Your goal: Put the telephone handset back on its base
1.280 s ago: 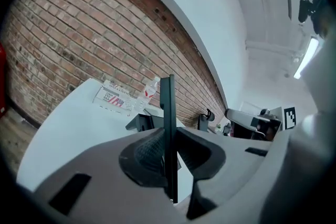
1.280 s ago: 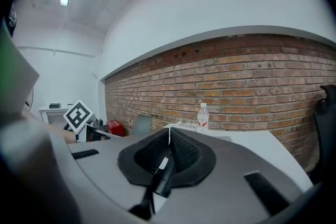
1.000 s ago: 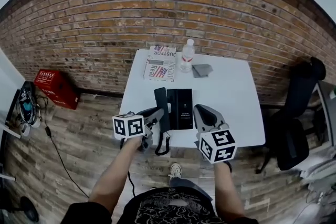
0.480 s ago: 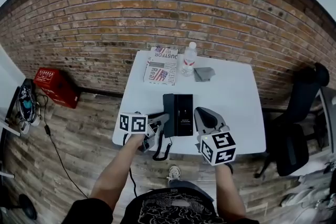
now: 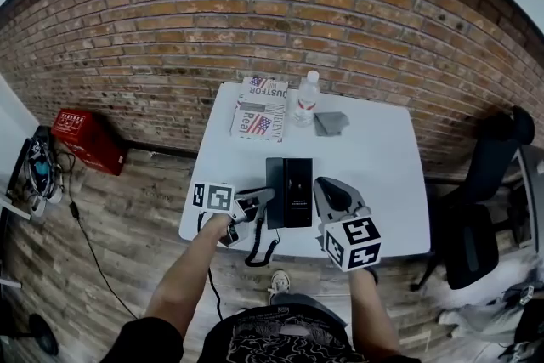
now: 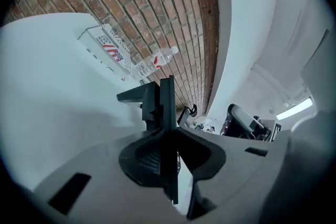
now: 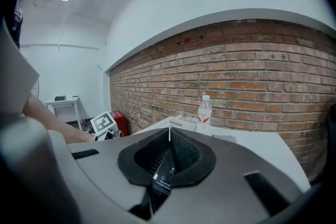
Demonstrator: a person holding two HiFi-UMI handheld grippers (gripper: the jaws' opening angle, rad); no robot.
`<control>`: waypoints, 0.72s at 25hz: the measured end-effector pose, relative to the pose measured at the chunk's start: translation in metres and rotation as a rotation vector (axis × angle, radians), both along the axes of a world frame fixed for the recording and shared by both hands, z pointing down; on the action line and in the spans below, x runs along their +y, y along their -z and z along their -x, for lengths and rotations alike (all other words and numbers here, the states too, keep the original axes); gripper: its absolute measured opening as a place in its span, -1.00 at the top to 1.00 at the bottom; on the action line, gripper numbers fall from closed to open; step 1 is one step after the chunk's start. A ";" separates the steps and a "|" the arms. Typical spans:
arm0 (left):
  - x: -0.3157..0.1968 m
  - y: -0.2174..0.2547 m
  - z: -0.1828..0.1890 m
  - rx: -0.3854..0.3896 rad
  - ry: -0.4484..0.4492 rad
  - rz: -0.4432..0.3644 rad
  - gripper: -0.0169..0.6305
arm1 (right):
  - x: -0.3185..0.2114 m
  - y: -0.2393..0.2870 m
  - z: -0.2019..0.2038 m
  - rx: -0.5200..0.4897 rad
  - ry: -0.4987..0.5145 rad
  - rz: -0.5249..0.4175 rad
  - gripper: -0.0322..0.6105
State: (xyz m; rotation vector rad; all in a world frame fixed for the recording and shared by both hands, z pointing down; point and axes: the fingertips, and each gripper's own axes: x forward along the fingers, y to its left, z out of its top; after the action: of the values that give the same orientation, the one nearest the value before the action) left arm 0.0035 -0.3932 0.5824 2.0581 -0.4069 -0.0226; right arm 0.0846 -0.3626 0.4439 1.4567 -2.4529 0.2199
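Left gripper (image 5: 263,196) and right gripper (image 5: 326,184) held low — fingers (image 7: 179,150) of both together.

On the bench (image 5: 374,157) the telephone (image 5: 290,191) sits near the front edge, with a magazine (image 5: 258,109), bottle (image 5: 306,98) and cloth (image 5: 330,123) behind it by the wall (image 5: 255,13).

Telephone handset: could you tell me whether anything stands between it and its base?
Nothing visible does. The handset, in the left gripper's jaws, is already at the base's left side; the bottle and cloth sit farther back.
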 end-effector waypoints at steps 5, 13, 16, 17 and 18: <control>0.000 -0.003 -0.004 0.036 -0.033 0.013 0.72 | -0.004 -0.005 0.001 0.007 0.006 0.010 0.89; -0.005 -0.011 -0.009 0.041 -0.066 0.038 0.72 | -0.010 -0.009 0.000 0.021 0.001 0.016 0.89; -0.006 -0.013 -0.008 0.048 -0.071 0.047 0.72 | -0.012 -0.010 -0.001 0.020 -0.001 0.018 0.89; -0.007 -0.013 -0.008 0.048 -0.072 0.048 0.72 | -0.013 -0.010 -0.001 0.020 -0.002 0.020 0.89; -0.007 -0.014 -0.008 0.048 -0.073 0.049 0.72 | -0.013 -0.010 -0.001 0.020 -0.002 0.021 0.89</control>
State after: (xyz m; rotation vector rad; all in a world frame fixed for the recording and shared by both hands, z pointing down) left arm 0.0120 -0.4003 0.5960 2.0186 -0.2997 -0.0184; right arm 0.0857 -0.3759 0.4542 1.4453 -2.4260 0.2298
